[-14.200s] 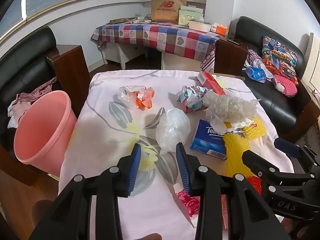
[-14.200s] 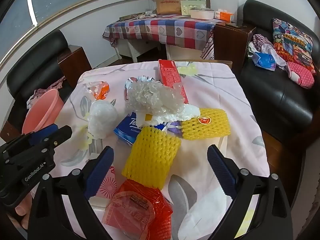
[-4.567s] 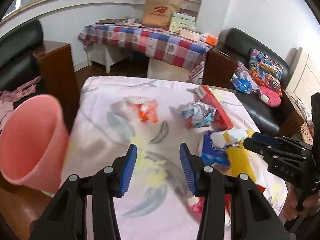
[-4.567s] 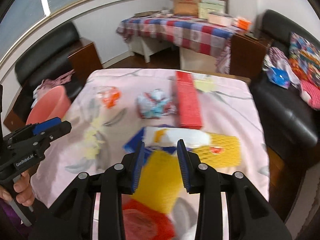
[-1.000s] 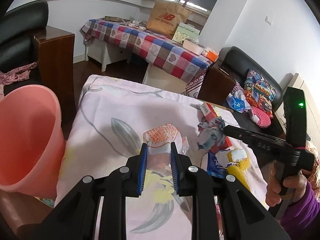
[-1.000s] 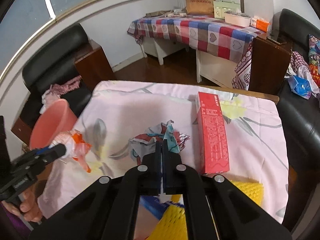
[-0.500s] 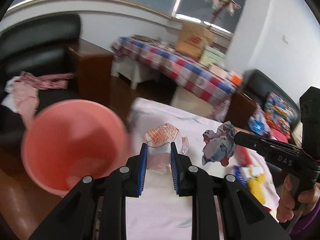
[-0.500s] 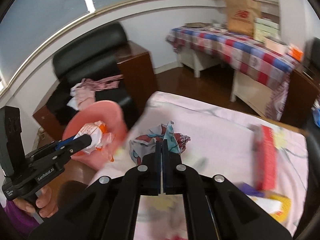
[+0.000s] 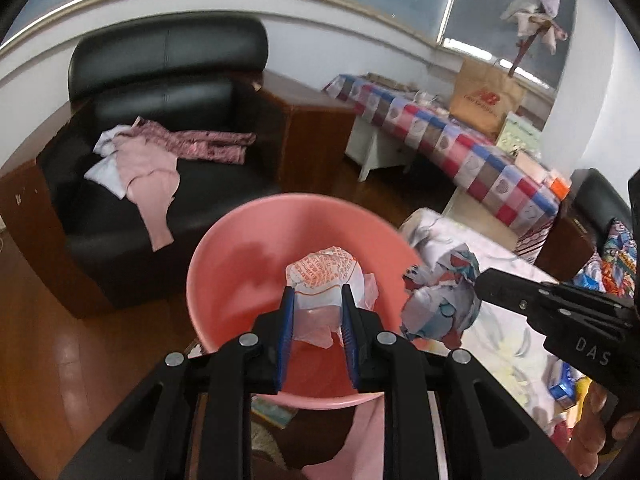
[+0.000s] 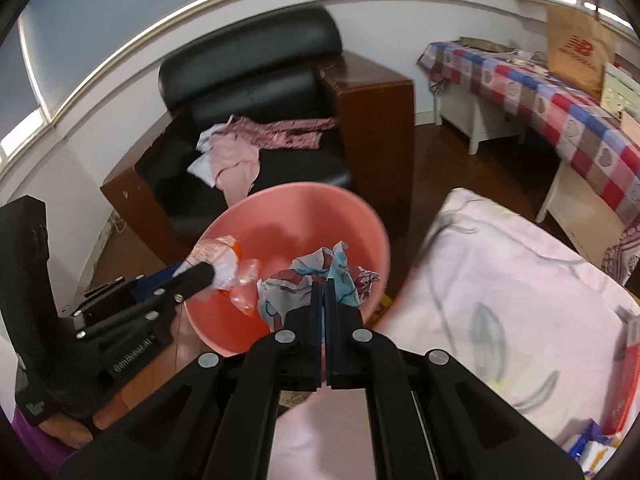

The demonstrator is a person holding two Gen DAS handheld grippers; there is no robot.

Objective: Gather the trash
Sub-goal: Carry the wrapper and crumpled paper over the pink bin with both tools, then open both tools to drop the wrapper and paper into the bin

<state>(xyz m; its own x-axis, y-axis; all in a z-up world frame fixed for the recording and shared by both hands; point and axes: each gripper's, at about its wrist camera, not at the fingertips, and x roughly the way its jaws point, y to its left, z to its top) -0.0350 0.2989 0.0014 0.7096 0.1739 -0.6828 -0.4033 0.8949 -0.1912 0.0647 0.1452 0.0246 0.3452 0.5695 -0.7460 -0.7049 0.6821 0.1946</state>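
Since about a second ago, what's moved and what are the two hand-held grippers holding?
Both swung from over the table to the pink bin. The left hand-held gripper still clamps the orange-printed plastic wrapper over the bin's mouth; the right hand-held gripper still pinches the crumpled colourful paper near the rim. Nothing released yet. Bin, armchair unchanged.

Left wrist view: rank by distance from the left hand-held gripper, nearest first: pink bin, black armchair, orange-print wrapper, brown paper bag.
1. orange-print wrapper, clamped in the left hand-held gripper
2. pink bin, just below and ahead
3. black armchair, behind it, left
4. brown paper bag, far right, on the checked table
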